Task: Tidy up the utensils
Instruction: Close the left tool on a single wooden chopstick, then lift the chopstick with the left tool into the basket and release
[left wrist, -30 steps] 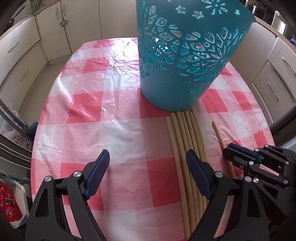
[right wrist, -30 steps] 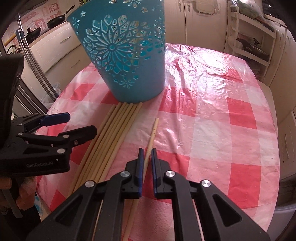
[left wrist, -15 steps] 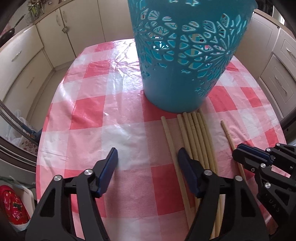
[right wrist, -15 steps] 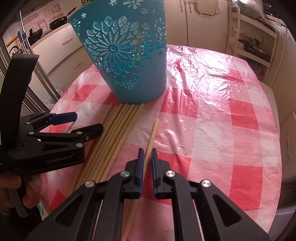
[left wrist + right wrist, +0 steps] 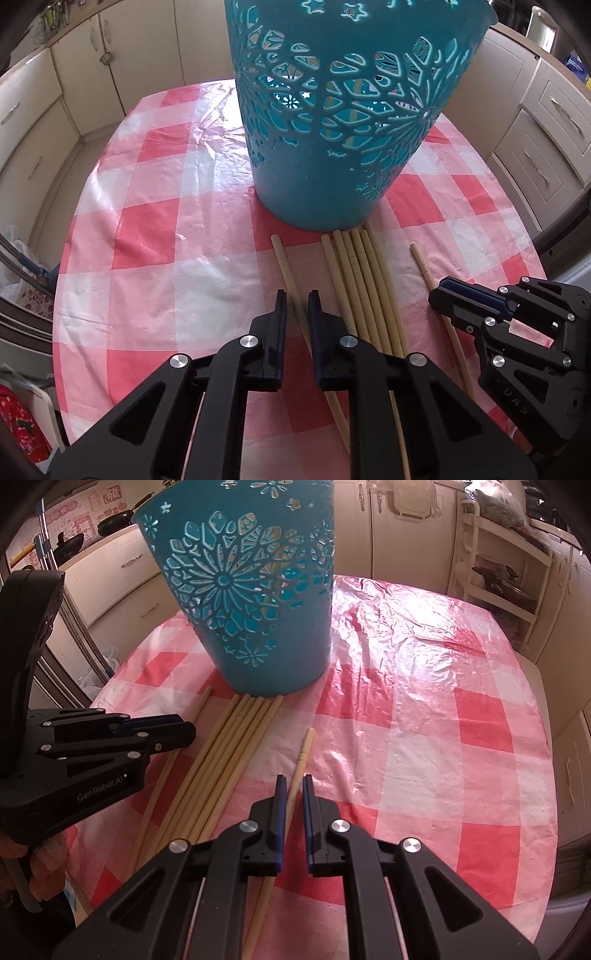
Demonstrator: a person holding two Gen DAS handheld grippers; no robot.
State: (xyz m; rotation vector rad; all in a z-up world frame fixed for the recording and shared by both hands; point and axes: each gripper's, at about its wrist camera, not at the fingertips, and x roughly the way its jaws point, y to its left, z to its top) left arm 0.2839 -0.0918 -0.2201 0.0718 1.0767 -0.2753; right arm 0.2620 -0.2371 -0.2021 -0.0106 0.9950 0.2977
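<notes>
We see our left gripper (image 5: 296,295) pointing steeply down at the bench (image 5: 155,229), which is covered by a red-and-white checked plastic cloth (image 5: 207,280). Its jaws are closing, and a single bamboo chopstick (image 5: 286,269) lies between them, running forward out of the jaws toward the teal basket (image 5: 332,147); whether the pads already press on it we cannot tell for certain, though the gap is narrow and the stick fills most of it. Just to the right of these jaws lies a bundle of about six chopsticks (image 5: 360,273), side by side and touching one another, their far tips against the foot of the basket. The basket stands upright straight ahead of the left jaws, its wall cut through with flower patterns, and a pale stick shows dimly through the holes.

Further right, our right gripper (image 5: 293,781) also points down at the bench. Its jaws are nearly together, clamped on another lone chopstick (image 5: 303,753), which passes through the gap and sticks out ahead of them, its tip well short of the basket. From this view the bundle lies to the left of the right jaws, and the left gripper sits beyond it, with the basket ahead and to the left. To the right of the right jaws the cloth is bare and wrinkled, shining in the light. Cream kitchen cabinets (image 5: 546,140) surround the bench.
</notes>
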